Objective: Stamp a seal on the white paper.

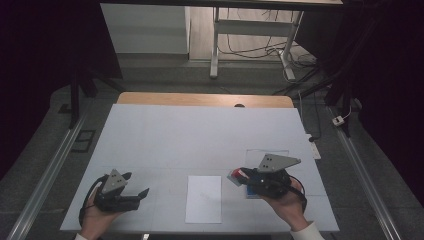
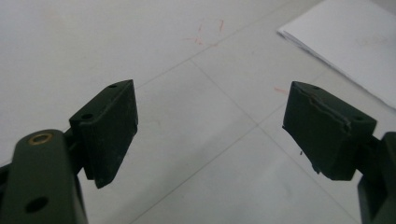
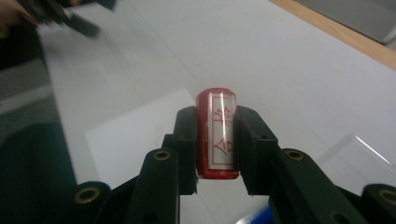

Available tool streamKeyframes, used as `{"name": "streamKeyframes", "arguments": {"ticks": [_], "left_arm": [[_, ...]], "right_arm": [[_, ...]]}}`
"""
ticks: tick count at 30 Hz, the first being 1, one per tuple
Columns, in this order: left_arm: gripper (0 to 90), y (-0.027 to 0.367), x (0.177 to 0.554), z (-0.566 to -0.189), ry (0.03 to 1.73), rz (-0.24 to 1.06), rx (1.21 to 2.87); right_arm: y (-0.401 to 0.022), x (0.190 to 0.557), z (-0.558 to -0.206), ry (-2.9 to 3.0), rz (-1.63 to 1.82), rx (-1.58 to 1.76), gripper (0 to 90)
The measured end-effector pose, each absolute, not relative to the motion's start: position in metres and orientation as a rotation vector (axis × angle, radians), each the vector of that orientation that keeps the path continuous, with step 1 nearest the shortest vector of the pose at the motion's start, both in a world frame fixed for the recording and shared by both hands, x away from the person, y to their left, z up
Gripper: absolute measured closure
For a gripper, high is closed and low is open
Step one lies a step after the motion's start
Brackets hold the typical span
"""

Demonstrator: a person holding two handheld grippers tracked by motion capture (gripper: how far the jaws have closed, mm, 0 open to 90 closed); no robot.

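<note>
The red stamp (image 3: 217,133) sits clamped in the right gripper (image 1: 239,176)'s jaws, just right of the white paper (image 1: 203,198) on the desk (image 1: 165,135). Judged step: carrying it over; next, lowering it squarely onto the paper. The left gripper (image 1: 136,187) rests left of the paper, jaws released.

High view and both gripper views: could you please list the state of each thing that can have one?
Left hand-held gripper: open, empty, low over the table.
Right hand-held gripper: shut on the red stamp.
Red stamp: clamped between the jaws, lifted off the table.
Sheet of white paper: flat on the table, between the two grippers, untouched.
Clear plastic case: lying on the table beyond the right hand-held gripper.
</note>
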State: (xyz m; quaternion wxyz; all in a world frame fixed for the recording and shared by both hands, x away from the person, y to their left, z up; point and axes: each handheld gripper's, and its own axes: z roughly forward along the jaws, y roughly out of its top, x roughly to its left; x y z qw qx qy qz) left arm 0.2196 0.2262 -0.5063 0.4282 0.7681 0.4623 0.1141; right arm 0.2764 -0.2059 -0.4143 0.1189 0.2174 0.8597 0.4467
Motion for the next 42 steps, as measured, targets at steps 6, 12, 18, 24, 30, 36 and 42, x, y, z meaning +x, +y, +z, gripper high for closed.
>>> {"name": "streamKeyframes", "arguments": {"ticks": [6, 12, 18, 24, 30, 36, 42], "left_arm": [[18.9, 0.215, 0.215, -0.497, 1.078, 0.479, 2.046], [18.6, 0.228, 0.215, -0.495, 1.110, 0.486, 1.994], [18.6, 0.229, 0.219, -0.499, 1.113, 0.464, 1.989], [18.6, 0.228, 0.219, -0.501, 1.107, 0.447, 1.993], [18.3, 0.228, 0.220, -0.502, 1.115, 0.438, 1.992], [18.5, 0.228, 0.220, -0.503, 1.123, 0.430, 1.992], [18.5, 0.226, 0.221, -0.505, 1.119, 0.413, 1.998]], "right_arm": [[-0.182, 0.272, -0.418, 2.590, 1.270, 0.618, 70.2], [-0.178, 0.271, -0.415, 2.578, 1.262, 0.594, 70.2], [-0.172, 0.276, -0.419, 2.601, 1.263, 0.579, 70.2], [-0.161, 0.277, -0.422, 2.631, 1.255, 0.543, 70.2], [-0.146, 0.276, -0.421, 2.644, 1.263, 0.505, 70.2], [-0.130, 0.277, -0.424, 2.676, 1.228, 0.468, 70.2], [-0.120, 0.279, -0.429, 2.712, 1.183, 0.467, 70.2]]}}
